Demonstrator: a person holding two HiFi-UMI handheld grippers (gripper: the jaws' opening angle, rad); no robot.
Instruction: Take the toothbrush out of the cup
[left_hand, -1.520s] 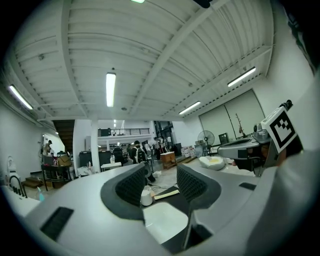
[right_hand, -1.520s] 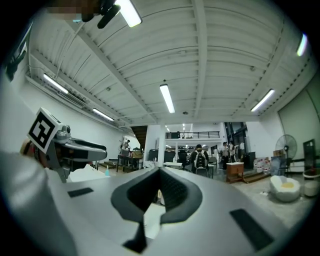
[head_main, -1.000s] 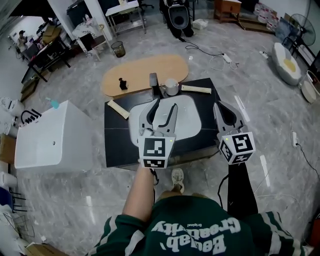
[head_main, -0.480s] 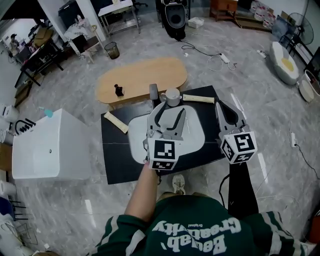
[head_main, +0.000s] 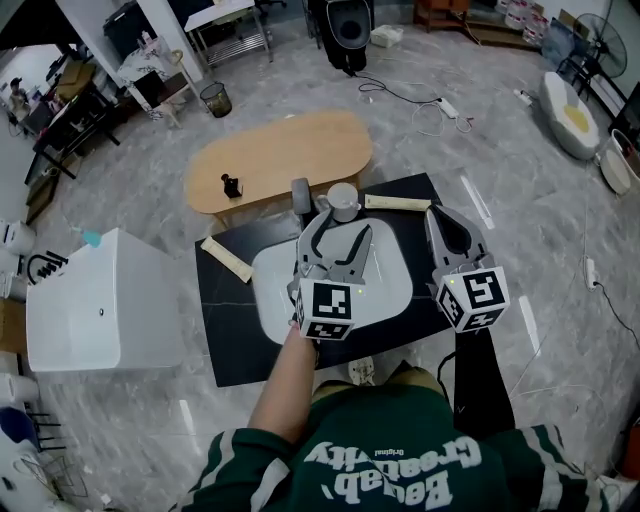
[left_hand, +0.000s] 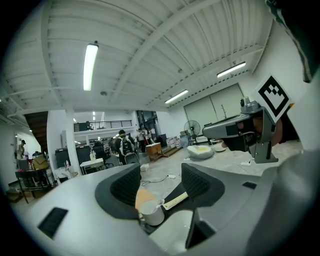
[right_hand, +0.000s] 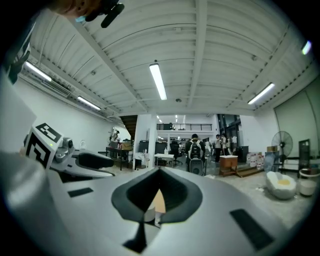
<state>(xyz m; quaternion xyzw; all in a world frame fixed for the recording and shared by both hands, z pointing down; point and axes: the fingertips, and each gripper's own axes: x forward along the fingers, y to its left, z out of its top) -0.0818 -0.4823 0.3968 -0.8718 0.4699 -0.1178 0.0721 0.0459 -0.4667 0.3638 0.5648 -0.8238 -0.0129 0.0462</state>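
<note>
Head view: since the earlier frame the left gripper (head_main: 343, 230) has moved up the frame towards the cup (head_main: 343, 200), and its jaws have just been opening. They now stand wide with nothing clasped. The cup sits at the far edge of the white basin (head_main: 392, 285) on the black table (head_main: 225, 325), the toothbrush (left_hand: 159, 203) leaning inside it. A wooden strip (head_main: 397, 203) lies just right of the cup and a dark block (head_main: 300, 192) just left. At right, the right gripper (head_main: 437, 215) is closed and empty.
</note>
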